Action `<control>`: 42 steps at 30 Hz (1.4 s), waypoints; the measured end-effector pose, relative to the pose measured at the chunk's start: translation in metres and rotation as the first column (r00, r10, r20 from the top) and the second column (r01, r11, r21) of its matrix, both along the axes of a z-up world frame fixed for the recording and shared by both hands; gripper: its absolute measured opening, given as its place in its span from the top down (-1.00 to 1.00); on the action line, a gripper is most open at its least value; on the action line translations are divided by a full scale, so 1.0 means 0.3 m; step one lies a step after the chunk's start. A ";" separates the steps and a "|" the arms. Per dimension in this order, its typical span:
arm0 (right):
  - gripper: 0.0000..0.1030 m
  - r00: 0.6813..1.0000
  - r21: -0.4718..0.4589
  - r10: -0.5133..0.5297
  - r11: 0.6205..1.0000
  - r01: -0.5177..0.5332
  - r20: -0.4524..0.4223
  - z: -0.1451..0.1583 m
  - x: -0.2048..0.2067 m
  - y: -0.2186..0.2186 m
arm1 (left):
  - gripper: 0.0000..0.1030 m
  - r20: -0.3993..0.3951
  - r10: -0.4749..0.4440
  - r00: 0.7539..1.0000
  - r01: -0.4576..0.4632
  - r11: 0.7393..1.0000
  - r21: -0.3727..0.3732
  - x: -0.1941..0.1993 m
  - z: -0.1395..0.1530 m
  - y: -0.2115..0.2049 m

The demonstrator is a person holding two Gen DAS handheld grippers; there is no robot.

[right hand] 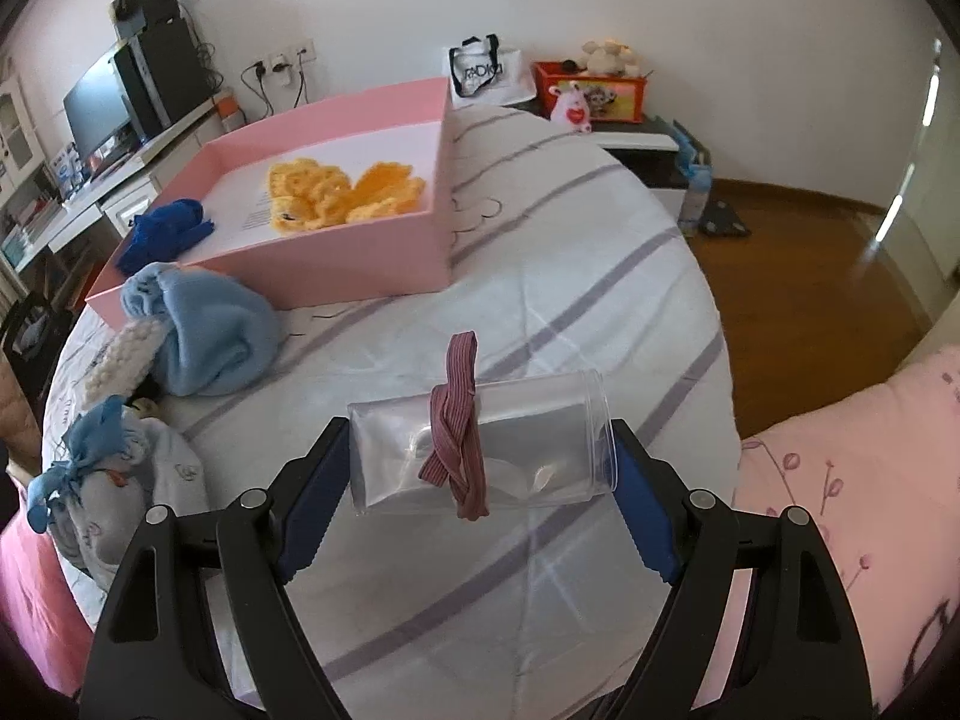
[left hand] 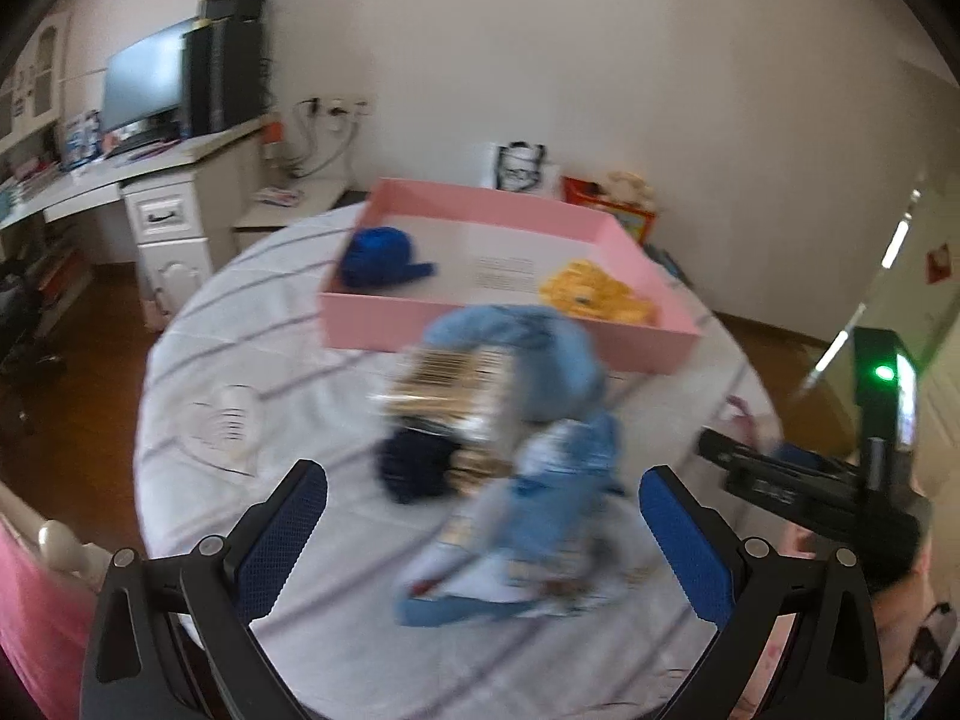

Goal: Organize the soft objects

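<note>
A pink box (left hand: 420, 324) (right hand: 336, 270) sits on the striped bed and holds a blue knit piece (left hand: 381, 258) (right hand: 165, 234) and a yellow knit piece (left hand: 594, 294) (right hand: 336, 192). In front of it lies a pile: a light blue soft item (left hand: 522, 354) (right hand: 210, 336), a cream knitted piece (right hand: 126, 354), a dark blue piece (left hand: 414, 468) and a pale blue cloth (left hand: 540, 528) (right hand: 102, 480). My left gripper (left hand: 480, 522) is open above the pile, which is blurred. My right gripper (right hand: 480, 468) is shut on a clear plastic jar (right hand: 528, 438) lying sideways with a maroon hair band (right hand: 456, 426) around it.
The right gripper's body (left hand: 840, 468) shows at the left wrist view's right edge. A desk with a monitor (left hand: 144, 84) stands at the left. A red toy box (right hand: 594, 90) and a white bag (right hand: 486, 75) stand behind the bed. A pink pillow (right hand: 840, 480) lies at the right.
</note>
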State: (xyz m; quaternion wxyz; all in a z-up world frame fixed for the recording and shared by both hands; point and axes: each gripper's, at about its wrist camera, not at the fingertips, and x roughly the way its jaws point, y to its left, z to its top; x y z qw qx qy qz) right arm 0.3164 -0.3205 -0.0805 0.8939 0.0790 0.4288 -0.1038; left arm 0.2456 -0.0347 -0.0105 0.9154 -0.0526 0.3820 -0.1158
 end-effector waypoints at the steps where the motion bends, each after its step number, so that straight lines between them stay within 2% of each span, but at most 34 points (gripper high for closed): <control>1: -0.56 1.000 0.008 0.004 1.000 -0.004 0.001 -0.002 0.001 -0.008 | -1.00 0.000 -0.010 1.000 0.010 1.000 0.000 -0.007 0.003 -0.016; 12: -0.55 0.999 0.009 0.035 0.999 -0.035 0.007 -0.038 0.028 -0.036 | -1.00 -0.065 0.017 0.998 -0.010 0.994 0.106 -0.002 -0.033 -0.187; 18: -0.57 0.999 -0.013 0.045 0.999 -0.045 0.012 -0.046 0.041 -0.029 | -1.00 -0.114 0.034 0.993 -0.020 0.992 0.128 0.074 -0.102 -0.232; 24: -0.70 0.999 -0.009 0.035 0.999 -0.035 0.018 -0.052 0.057 -0.036 | -0.99 -0.091 0.035 0.995 -0.023 0.991 0.129 0.102 -0.143 -0.247; 26: -0.62 0.999 -0.013 0.026 1.000 -0.026 0.020 -0.053 0.064 -0.034 | -0.89 -0.103 0.020 0.994 -0.008 0.994 0.113 0.114 -0.162 -0.243; 28: -0.58 1.000 -0.012 0.017 1.000 -0.017 0.026 -0.052 0.062 -0.033 | -0.68 -0.111 0.015 0.994 -0.005 0.996 0.085 0.119 -0.168 -0.226; 31: -0.53 0.999 0.000 0.014 1.000 -0.014 0.030 -0.048 0.048 -0.037 | -0.52 -0.109 0.010 0.994 -0.003 0.998 0.058 0.114 -0.160 -0.203; 36: -0.50 0.999 0.028 0.010 1.000 -0.011 0.040 -0.031 0.021 -0.043 | -0.42 -0.099 -0.005 0.995 0.010 0.999 0.044 0.095 -0.135 -0.174; 42: -0.48 0.999 0.017 -0.007 1.000 0.006 0.052 -0.002 -0.008 -0.036 | -0.33 -0.093 -0.019 0.995 0.023 0.999 0.037 0.078 -0.102 -0.162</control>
